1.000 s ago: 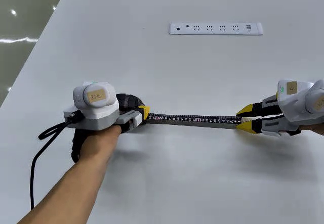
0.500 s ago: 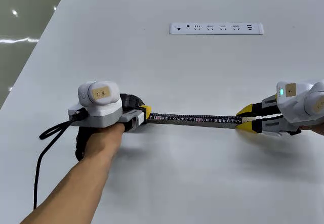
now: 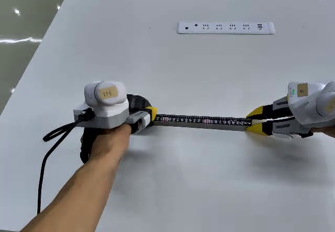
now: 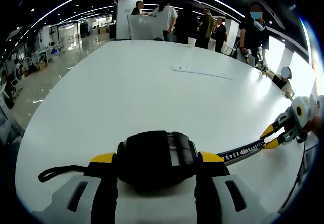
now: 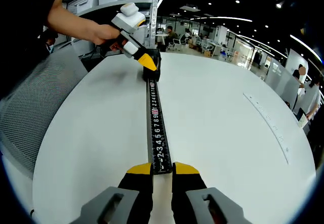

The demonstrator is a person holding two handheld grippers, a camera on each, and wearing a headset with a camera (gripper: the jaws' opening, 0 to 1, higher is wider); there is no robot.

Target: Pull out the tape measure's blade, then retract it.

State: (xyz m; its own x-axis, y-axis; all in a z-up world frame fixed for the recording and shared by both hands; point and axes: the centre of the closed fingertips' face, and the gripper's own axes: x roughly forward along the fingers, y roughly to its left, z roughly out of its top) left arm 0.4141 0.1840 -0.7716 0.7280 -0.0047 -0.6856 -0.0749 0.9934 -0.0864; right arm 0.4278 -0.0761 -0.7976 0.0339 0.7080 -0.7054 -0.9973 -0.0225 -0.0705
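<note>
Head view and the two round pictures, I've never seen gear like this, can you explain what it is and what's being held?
No robot here: a person holds a two-jaw gripper in each hand. The head view comes from a camera on the person's head; the round ones come from cameras riding on each gripper. The left gripper is clamped on a black tape measure. The right gripper pinches the end of its blade, pulled out across the white table. A white power strip lies farther back.
</note>
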